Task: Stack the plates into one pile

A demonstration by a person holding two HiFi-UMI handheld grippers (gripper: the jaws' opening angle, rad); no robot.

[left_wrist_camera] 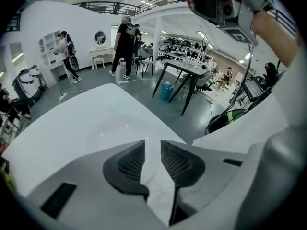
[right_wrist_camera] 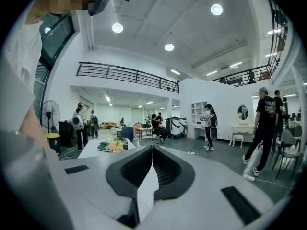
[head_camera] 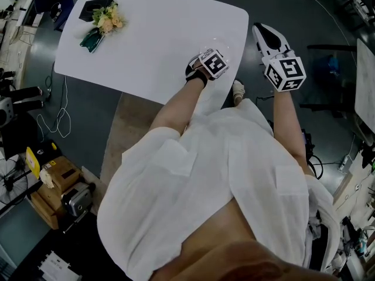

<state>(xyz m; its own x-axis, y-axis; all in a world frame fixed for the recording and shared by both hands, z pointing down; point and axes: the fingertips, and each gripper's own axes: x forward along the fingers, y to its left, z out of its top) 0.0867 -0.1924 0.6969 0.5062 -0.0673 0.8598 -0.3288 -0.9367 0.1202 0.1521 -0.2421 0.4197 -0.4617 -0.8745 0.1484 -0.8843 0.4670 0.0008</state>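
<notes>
The left gripper [left_wrist_camera: 152, 155] tilts down over the white table [head_camera: 152, 34], its jaws a narrow gap apart with nothing between them. Just beyond them a pale plate [left_wrist_camera: 117, 128] lies flat near the table's edge. Whether it is one plate or a finished pile I cannot tell. The right gripper [right_wrist_camera: 152, 159] is held level off the table's side, jaws closed on nothing, probably parked out of the way. A bouquet [head_camera: 106, 17] lies at the far corner.
</notes>
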